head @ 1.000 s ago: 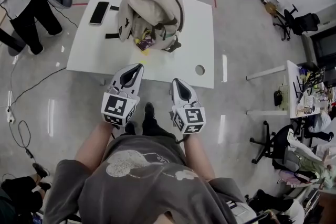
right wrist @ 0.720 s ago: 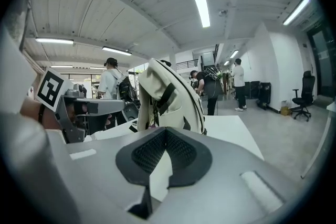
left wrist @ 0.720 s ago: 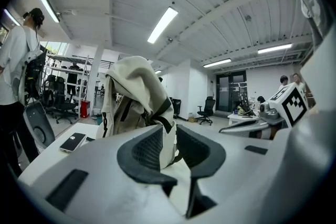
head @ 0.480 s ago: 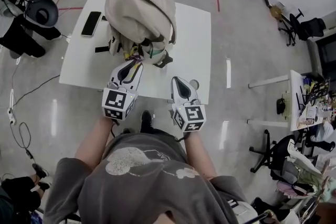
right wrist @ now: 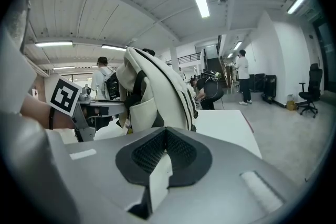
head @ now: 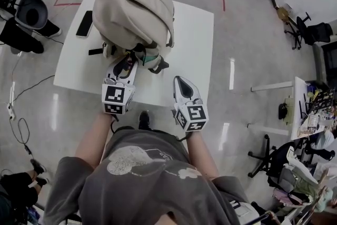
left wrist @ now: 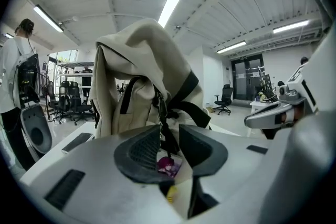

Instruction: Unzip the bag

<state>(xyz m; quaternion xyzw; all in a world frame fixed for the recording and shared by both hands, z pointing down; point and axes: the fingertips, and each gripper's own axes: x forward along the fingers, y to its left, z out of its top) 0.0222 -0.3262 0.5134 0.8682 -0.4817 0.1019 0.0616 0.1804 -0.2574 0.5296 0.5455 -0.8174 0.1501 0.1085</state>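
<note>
Nearest, the right hand-held gripper hangs over the bench's near edge, jaws together and empty, probably kept free to steady things later. Just beyond, to the left, the left hand-held gripper is at the bag's near face. Its jaws have just been opening and stand partly apart, and a dark pull strap dangles between them unpinched, apparently lined up for gripping. The bag stands upright mid-bench.

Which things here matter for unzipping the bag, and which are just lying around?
Job: bag; left gripper, jaws just opening, the bag's dark strap between them; right gripper, shut.
Lying around: phone, black strip, office chair.
</note>
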